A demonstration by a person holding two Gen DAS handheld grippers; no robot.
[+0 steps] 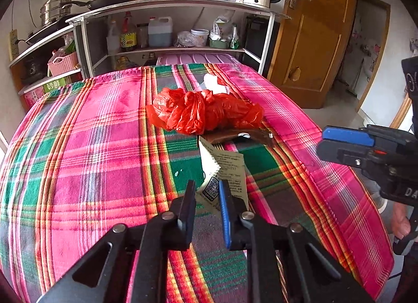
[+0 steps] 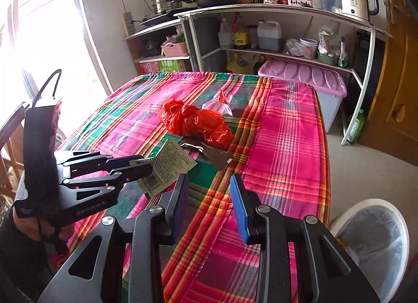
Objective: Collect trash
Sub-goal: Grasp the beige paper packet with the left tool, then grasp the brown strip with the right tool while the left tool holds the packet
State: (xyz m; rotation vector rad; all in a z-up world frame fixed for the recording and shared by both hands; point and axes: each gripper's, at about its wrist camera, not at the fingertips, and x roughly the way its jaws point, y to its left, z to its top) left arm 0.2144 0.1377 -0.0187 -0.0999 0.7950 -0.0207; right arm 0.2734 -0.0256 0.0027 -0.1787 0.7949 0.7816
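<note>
My left gripper [image 1: 207,192] is shut on a cream printed paper packet [image 1: 226,169], pinching its lower edge just above the plaid tablecloth [image 1: 99,162]. The right wrist view shows the same grip, the packet [image 2: 167,164] sticking out of the left gripper [image 2: 147,169]. My right gripper [image 2: 209,185] stands open over the cloth with nothing between its fingers; it also shows at the right table edge [image 1: 339,143]. A crumpled red plastic bag [image 1: 203,112] [image 2: 196,120] lies mid-table, a brown wrapper [image 1: 240,135] [image 2: 214,155] in front of it and a clear wrapper [image 1: 214,82] [image 2: 219,103] behind.
A white bin with a clear liner [image 2: 373,245] stands on the floor to the right of the table. Behind the table are shelves [image 2: 287,53] with bottles and a pink-lidded storage box [image 2: 303,73]. A wooden door [image 1: 313,41] is at the right, and a hand [image 1: 399,222] holds the right gripper.
</note>
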